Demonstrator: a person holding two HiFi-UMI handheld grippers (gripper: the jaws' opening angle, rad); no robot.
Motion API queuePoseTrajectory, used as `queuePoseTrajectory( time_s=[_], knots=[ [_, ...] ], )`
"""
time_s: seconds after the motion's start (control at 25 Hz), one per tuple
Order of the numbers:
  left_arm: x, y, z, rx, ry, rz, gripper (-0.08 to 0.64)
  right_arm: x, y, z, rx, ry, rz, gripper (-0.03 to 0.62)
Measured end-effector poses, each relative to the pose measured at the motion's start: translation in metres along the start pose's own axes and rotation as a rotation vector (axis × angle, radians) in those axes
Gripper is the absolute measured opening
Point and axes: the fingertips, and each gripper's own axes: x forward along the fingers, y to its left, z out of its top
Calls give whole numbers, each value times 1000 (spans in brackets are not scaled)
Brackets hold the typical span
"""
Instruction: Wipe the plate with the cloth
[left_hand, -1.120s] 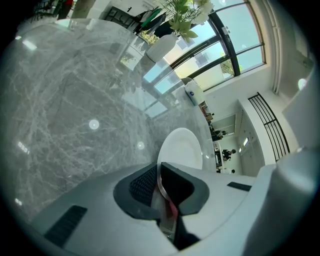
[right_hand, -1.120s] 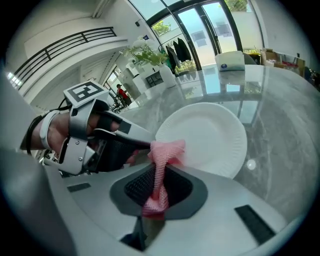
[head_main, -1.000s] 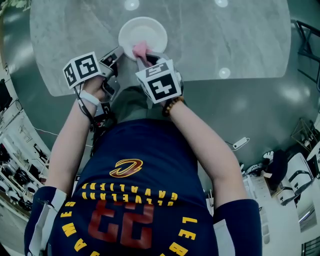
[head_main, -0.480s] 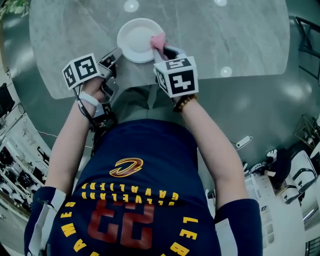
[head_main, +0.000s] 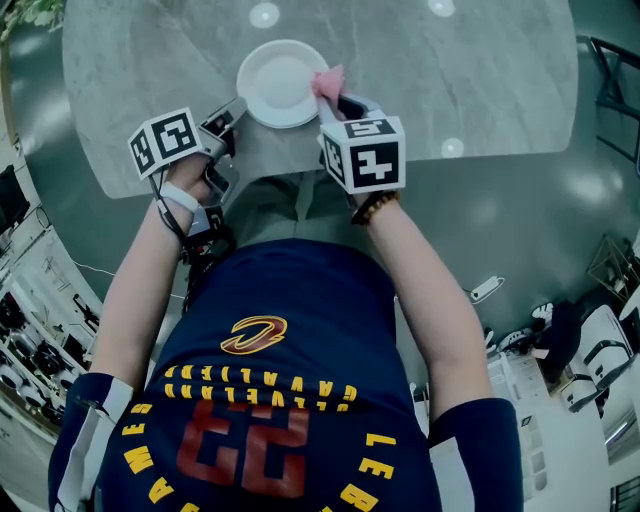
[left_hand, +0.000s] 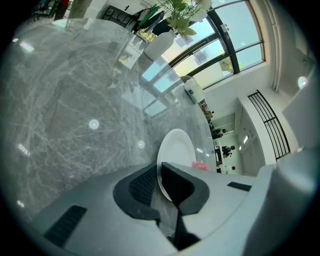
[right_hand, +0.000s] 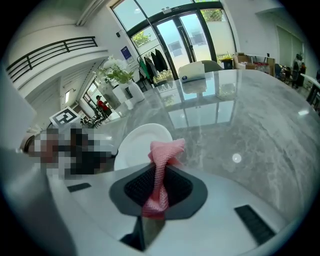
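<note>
While the round white plate (head_main: 280, 82) sits on the grey marble table (head_main: 480, 70) close to its near edge, the crumpled pink mesh cloth (head_main: 330, 80) is at the plate's right rim, overlapping it slightly in the head view. The right gripper (head_main: 345, 103) has its two dark ribbed pads pressed together on the cloth's lower part, so a twisted tuft stands up above the jaws in the right gripper view (right_hand: 162, 160), with the plate (right_hand: 137, 145) just behind and to the left of it. The left gripper (head_main: 232, 112) reaches in from the plate's left side; in the left gripper view its jaws (left_hand: 159, 180) are clamped on the plate's near rim, the thin white edge (left_hand: 175, 150) running down between the two black pads. A small bit of the pink cloth (left_hand: 201, 165) shows past the plate's far side there. Each gripper carries a cube with square black-and-white markers, which bear no readable words. The person's dark blue jersey (head_main: 260, 290) shows, upside down from the head view, yellow lettering reading CAVALIERS, a large red 23 and a gold-and-red curved emblem; further yellow letters near the hem are only partly visible. A beaded bracelet (head_main: 372, 208) circles the right wrist
</note>
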Motion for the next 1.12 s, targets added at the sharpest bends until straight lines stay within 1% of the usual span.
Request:
queuePoseTrajectory(
  time_s=[0.12,0.28,0.36,0.48,0.64,0.72,0.92,1.04,1.12],
  knots=[
    [-1,-4,-1,16,-3,-5,34,-7,0,6,29,-27,-17,40],
    [-8,-11,0,54,-9,-17,83,-22,7,20,53,-75,-18,40],
    [-10,-17,4,62,-17,-29,84,-31,5,27,58,-96,-19,40],
    [-22,-26,17,101,-47,-40,84,-44,1,37,63,-126,-20,40],
    [-52,-38,40,168,-98,-56,84,-62,-2,49,79,-171,-23,40],
    [-73,-50,51,213,-138,-80,84,-72,0,54,85,-199,-16,40],
    [-118,-84,66,361,-220,-113,84,-91,16,68,75,-260,14,40],
    [-138,-109,72,472,-264,-132,84,-106,36,88,43,-327,55,40],
    [-153,-131,74,539,-315,-162,83,-119,53,106,5,-392,88,40]
  ],
)
